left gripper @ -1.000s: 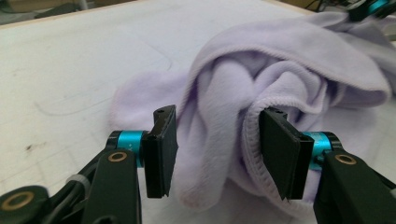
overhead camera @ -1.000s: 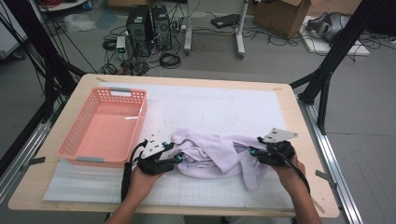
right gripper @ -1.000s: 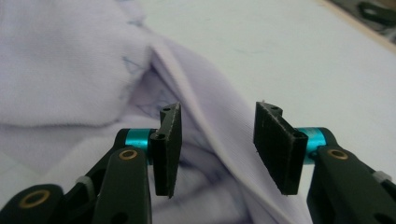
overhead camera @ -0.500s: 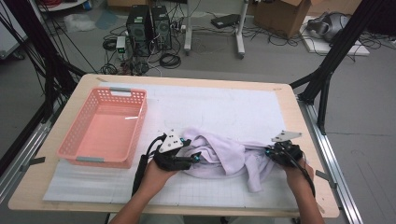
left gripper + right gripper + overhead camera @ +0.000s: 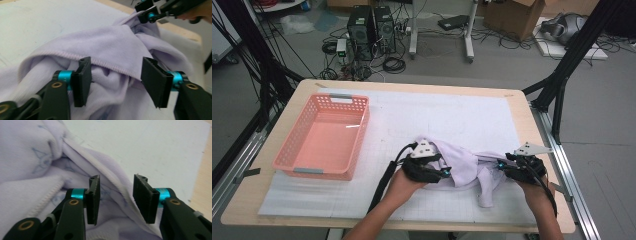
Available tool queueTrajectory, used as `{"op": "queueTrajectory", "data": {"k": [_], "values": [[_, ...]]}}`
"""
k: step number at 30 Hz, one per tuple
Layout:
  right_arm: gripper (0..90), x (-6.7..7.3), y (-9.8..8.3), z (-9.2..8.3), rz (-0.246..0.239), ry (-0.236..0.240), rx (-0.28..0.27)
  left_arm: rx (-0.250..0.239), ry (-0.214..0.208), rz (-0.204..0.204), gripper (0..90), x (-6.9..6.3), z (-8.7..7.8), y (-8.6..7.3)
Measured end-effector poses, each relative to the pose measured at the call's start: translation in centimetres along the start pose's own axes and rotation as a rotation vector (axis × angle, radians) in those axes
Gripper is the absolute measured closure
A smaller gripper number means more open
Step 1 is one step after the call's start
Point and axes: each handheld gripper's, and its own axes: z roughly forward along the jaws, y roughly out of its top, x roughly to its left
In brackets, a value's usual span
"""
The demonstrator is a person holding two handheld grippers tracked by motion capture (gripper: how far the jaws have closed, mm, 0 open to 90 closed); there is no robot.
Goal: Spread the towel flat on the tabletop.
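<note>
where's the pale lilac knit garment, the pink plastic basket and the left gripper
pale lilac knit garment (image 5: 462, 167), high view, its bunched middle
pink plastic basket (image 5: 362, 135), high view, its right wall
left gripper (image 5: 113, 83), left gripper view, between its open jaws

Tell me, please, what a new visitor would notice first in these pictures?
First, the crumpled lilac garment near the front of the white-covered table, with a hand-held claw at each end: the left claw and the right claw. Both have just been opening, and cloth lies between their open jaws unpinched. Next, the empty pink basket at the table's left.
</note>
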Motion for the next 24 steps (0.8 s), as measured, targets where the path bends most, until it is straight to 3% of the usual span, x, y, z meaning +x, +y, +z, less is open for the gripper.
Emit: {"op": "queueTrajectory", "data": {"k": [2,4,5,7,8,9,10,12,14,16,20,24], "values": [[50.8,0.1,-0.1,0.4,0.013,0.039,-0.018,0.036,0.028,0.009,39.5,-0.4,1.5,0.3],[48.5,0.3,-0.2,1.1,0.008,0.063,-0.011,0.072,0.078,0.043,40.4,-0.8,2.7,0.3],[48.1,0.3,-0.2,1.5,0.006,0.071,-0.007,0.083,0.095,0.052,45.0,-0.9,3.1,0.2],[48.1,0.5,-0.2,2.3,-0.002,0.080,0.012,0.096,0.082,0.063,71.1,-1.1,3.5,0.1],[48.5,0.5,-0.2,2.7,-0.005,0.082,0.023,0.096,0.085,0.071,79.9,-1.2,3.5,0.0],[49.7,0.6,-0.2,3.0,-0.009,0.079,0.032,0.092,0.081,0.069,83.0,-1.1,3.2,0.0],[53.3,0.6,-0.1,3.2,-0.014,0.072,0.044,0.086,0.072,0.068,83.9,-0.9,2.7,0.0],[70.5,0.3,-0.2,3.3,-0.020,0.062,0.065,0.071,0.078,0.066,85.2,-0.4,1.3,-0.2],[86.5,-0.3,-0.4,2.9,0.015,0.060,0.080,0.059,0.091,0.048,85.6,0.5,-0.6,-0.7],[87.3,-0.7,-0.7,2.3,0.028,0.079,0.092,0.052,0.122,0.032,85.7,1.7,-2.5,-1.3],[87.7,-0.3,-1.1,0.9,-0.031,0.079,0.141,0.067,0.213,0.002,85.8,3.8,-5.5,-2.6],[87.7,0.1,-1.8,-0.8,-0.064,0.083,0.171,0.077,0.308,-0.031,85.8,5.6,-7.5,-3.9]]}}
